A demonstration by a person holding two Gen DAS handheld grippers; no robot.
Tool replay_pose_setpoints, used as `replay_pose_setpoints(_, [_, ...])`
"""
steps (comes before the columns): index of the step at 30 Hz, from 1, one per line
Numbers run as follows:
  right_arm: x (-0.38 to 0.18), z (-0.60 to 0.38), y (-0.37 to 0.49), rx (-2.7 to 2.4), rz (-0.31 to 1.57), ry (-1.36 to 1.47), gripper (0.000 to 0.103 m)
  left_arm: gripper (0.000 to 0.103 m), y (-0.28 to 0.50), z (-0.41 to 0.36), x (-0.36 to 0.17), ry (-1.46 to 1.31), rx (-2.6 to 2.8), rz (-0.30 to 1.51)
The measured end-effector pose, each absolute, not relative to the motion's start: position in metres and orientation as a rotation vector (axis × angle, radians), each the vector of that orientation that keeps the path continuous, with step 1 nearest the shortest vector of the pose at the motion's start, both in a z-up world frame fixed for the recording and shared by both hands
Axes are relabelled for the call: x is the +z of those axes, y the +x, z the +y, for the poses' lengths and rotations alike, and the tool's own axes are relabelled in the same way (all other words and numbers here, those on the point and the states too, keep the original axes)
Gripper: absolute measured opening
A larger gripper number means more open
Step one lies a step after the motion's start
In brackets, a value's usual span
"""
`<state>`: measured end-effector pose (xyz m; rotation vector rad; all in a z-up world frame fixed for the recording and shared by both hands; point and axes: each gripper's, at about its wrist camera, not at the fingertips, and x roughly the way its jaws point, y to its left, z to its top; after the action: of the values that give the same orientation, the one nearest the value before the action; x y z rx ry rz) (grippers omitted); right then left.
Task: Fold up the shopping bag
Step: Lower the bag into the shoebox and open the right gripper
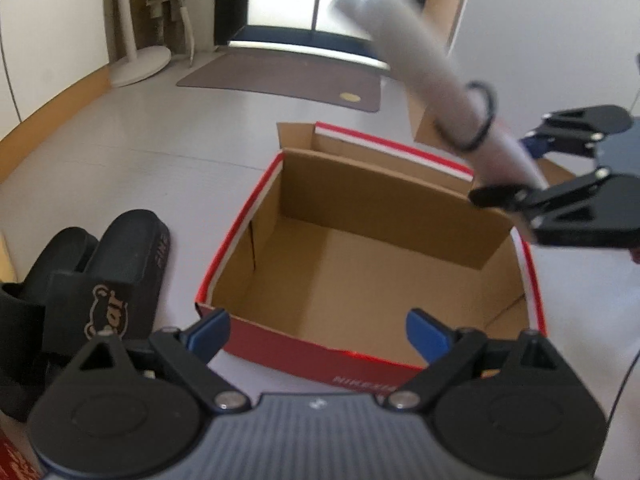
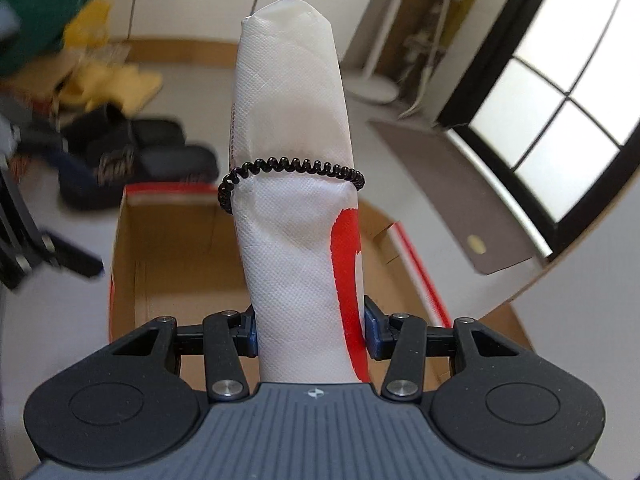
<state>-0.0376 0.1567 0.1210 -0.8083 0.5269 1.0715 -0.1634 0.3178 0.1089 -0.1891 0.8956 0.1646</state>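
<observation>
The shopping bag [image 2: 296, 184] is white with a red print, rolled into a tight tube and bound by a black coil hair tie [image 2: 292, 166]. My right gripper [image 2: 310, 330] is shut on the roll's lower end and holds it up above the open box. In the left wrist view the roll [image 1: 424, 64] slants up from the right gripper [image 1: 520, 196] at the right. My left gripper [image 1: 318, 336] is open and empty, low over the near wall of the red shoe box [image 1: 304, 344].
The shoe box is open and brown inside [image 1: 360, 272], its lid flap standing at the far side. Black slippers [image 1: 100, 280] lie left of it on the grey floor. A brown doormat [image 1: 288, 76] lies by the door. Yellow items [image 2: 112, 80] sit by the wall.
</observation>
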Motion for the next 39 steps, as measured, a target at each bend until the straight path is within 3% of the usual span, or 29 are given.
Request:
replay_pose_setpoints(15, [0.007,0.204,-0.029,0.971,0.63,-1.101,0.053,0.096,-0.163,0.313,0.101,-0.208,0.182,0.935])
replay_pose_setpoints(21, [0.01,0.198,-0.03,0.948,0.648,-1.126,0.06,0.096,-0.163,0.318,0.103,-0.242,0.176,0.932])
replay_pose_setpoints(31, [0.01,0.164,-0.033,0.902,0.756,-1.15,0.06,0.096,-0.166,0.322,0.098,-0.271,0.166,0.945])
replay_pose_setpoints(32, [0.005,0.164,-0.032,0.88,0.778,-1.164,0.059,0.096,-0.166,0.322,0.099,-0.273,0.162,0.943])
replay_pose_setpoints(35, [-0.001,0.164,-0.027,0.847,0.803,-1.154,0.039,0.096,-0.164,0.321,0.099,-0.262,0.161,0.941])
replay_pose_setpoints(39, [-0.001,0.167,-0.02,0.821,0.803,-1.121,0.038,0.096,-0.165,0.319,0.097,-0.266,0.163,0.949])
